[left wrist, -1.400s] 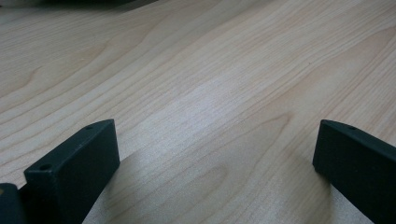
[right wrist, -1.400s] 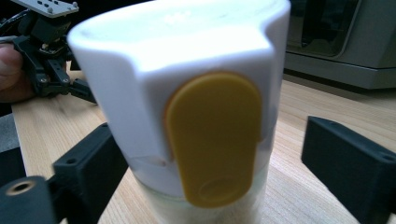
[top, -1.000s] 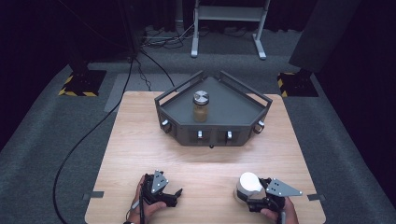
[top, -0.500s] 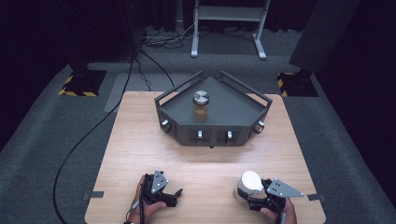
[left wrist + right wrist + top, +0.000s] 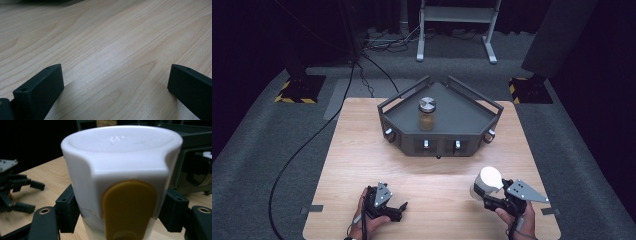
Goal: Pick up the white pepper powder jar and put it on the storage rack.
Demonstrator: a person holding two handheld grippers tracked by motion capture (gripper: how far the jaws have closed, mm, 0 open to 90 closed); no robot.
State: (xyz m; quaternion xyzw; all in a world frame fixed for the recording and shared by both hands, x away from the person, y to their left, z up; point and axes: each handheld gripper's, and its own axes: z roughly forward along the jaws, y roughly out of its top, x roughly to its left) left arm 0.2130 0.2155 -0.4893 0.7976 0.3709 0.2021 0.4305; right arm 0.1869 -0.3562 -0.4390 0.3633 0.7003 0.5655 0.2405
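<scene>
right gripper (image 5: 486,192): jaws just closed, clamped on the white bottle (image 5: 487,181)
left gripper (image 5: 399,210): jaws wide apart, nothing between, low over the table (image 5: 362,150)
bottle: yellow patch faces the right gripper view

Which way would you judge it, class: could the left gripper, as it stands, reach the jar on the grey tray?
Probably yes. The left gripper is open and empty, and bare table lies between it and the tray. The jar stands alone, though the tray's front wall means coming in from above.
</scene>
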